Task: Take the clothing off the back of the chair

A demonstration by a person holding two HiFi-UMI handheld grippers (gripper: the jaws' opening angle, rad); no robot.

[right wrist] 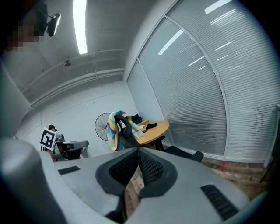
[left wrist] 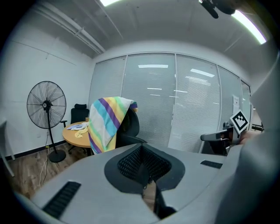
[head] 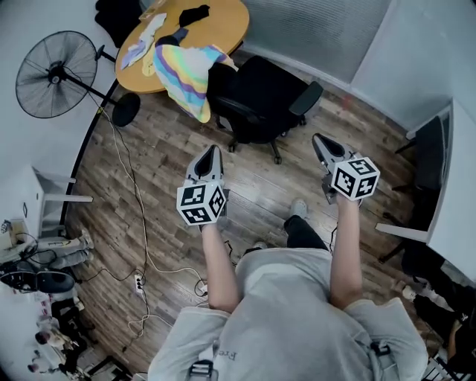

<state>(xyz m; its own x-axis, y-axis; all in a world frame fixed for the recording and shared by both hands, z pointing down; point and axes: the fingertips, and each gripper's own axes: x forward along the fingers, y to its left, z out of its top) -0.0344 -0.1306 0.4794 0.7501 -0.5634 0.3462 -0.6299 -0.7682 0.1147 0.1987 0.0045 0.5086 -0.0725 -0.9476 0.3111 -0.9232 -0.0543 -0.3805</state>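
Over one chair (head: pixel 268 93) hangs one garment (head: pixel 186 74) (rainbow-striped), beside one table (head: pixel 223 26).

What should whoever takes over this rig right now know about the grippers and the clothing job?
Left gripper: shut, empty, in the air short of the chair.
Right gripper: shut, empty, also apart from the chair.
Striped clothing: draped over the back of the black office chair, beside the round table.
Done: nothing yet; the clothing is untouched.
Left: approach the chair, open the jaws, grip the clothing and lift it off the back.
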